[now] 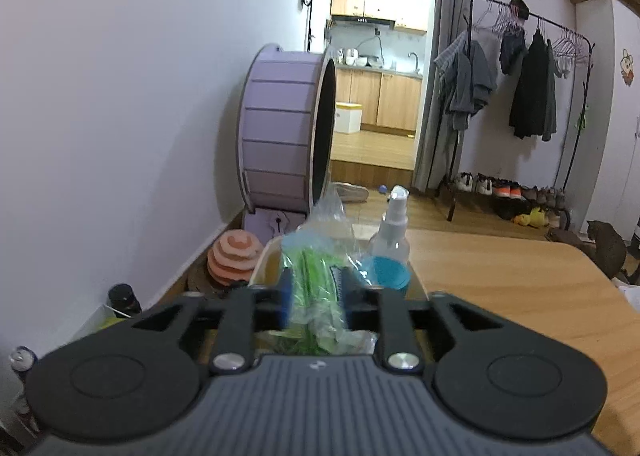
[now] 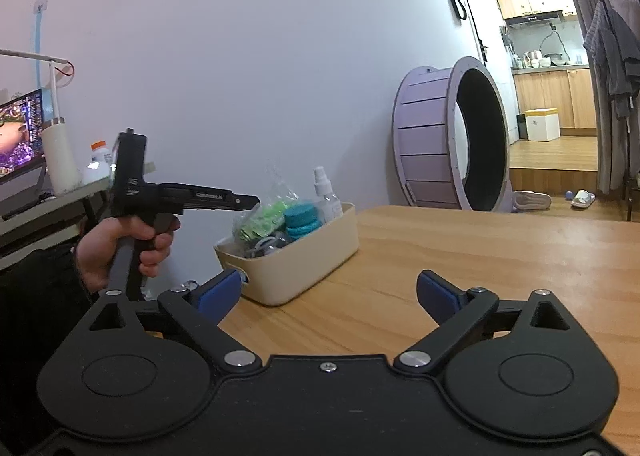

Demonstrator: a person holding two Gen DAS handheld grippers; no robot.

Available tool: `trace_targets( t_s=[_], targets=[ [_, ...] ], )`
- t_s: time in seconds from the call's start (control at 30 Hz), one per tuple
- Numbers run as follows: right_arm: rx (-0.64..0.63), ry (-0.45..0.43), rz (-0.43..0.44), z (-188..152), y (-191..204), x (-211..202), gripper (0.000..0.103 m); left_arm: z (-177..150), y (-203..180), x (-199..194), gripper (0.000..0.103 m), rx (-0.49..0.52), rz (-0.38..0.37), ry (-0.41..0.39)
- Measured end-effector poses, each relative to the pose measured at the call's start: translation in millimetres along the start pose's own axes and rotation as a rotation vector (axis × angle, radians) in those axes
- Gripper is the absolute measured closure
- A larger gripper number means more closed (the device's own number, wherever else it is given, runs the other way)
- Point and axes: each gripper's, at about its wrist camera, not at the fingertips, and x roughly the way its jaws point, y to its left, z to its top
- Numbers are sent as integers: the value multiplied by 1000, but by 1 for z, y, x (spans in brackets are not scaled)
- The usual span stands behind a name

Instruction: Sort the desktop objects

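A clear bag of green things (image 1: 316, 288) is pinched between the jaws of the left gripper (image 1: 314, 290), right above the cream box (image 2: 320, 252) on the table (image 2: 500, 276). The bag looks light, soft and crinkly, so it is best held by its bunched middle. The right gripper (image 2: 328, 292) is held near the box, its jaws spread with nothing between them.

Left tool (image 1: 314, 292) clamped, hand (image 2: 120, 248) gripping handle; right tool (image 2: 328, 292) spread wide.

A bin (image 2: 304, 276) sits at the table's (image 2: 500, 264) left edge, with a spray bottle (image 2: 326, 191) inside.
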Motion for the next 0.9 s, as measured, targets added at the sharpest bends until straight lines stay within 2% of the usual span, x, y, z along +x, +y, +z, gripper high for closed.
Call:
trace_targets(
  t_s=[0.03,0.07,0.17,0.47,0.63,0.9],
  targets=[
    [-1,-2,4,4,3,1,6,1,0,-6,43,-7,-2,-5],
    [-3,1,7,8,7,3,6,2,0,-11,35,-15,-9,-7],
    [-26,15,12,21,20,12,5,3,-3,-26,24,-17,-27,12],
    [-128,93,59,58,56,55,1,-5,-5,-56,1,-3,-6,122],
    [-165,165,70,62,65,78,0,-14,-6,-62,0,1,-8,199],
    [-183,224,44,72,67,96,0,-28,-5,-60,0,2,-3,271]
  ],
)
